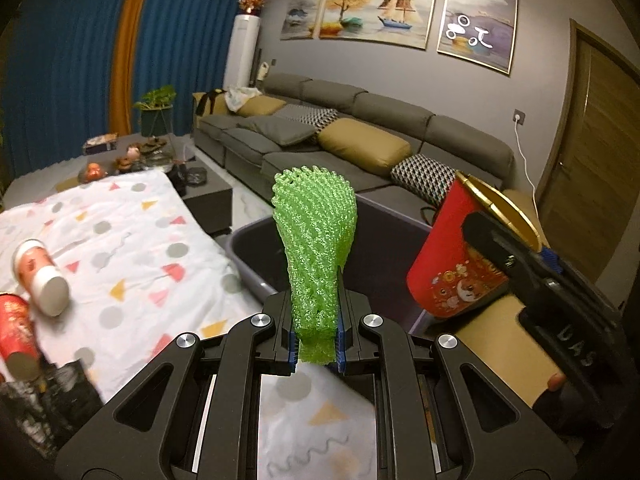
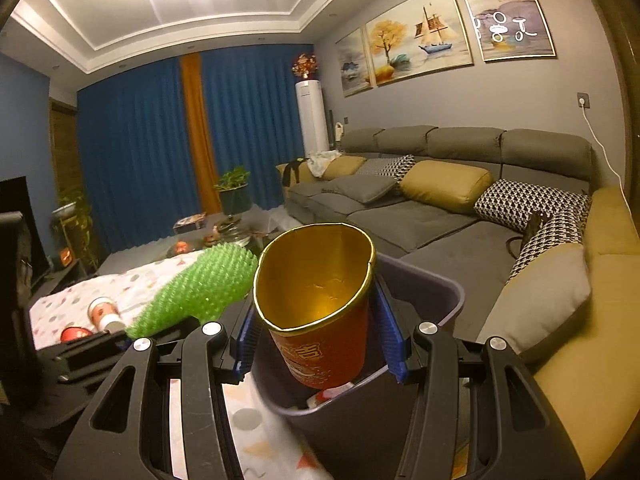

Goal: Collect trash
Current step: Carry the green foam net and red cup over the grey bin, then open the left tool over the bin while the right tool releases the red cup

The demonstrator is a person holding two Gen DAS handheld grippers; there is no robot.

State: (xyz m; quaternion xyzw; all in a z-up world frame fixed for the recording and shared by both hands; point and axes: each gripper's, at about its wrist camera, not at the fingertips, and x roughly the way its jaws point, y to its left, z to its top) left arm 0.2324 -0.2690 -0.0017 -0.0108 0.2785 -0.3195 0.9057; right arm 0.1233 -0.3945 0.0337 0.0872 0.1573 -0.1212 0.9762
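My left gripper (image 1: 318, 344) is shut on a green foam fruit net (image 1: 314, 240), held upright at the near rim of a dark grey trash bin (image 1: 244, 246). My right gripper (image 2: 320, 344) is shut on a red paper cup with a gold inside (image 2: 320, 300), held over the bin (image 2: 448, 300). The cup (image 1: 456, 264) and right gripper also show at the right of the left wrist view. The net (image 2: 200, 292) shows at the left of the right wrist view. Some trash lies in the bin's bottom.
A table with a white patterned cloth (image 1: 120, 248) holds a red-and-white cup (image 1: 40, 280) and a red cup (image 1: 16, 336) lying down. A grey sofa with cushions (image 1: 360, 140) stands behind the bin. A dark coffee table (image 1: 208, 192) holds clutter.
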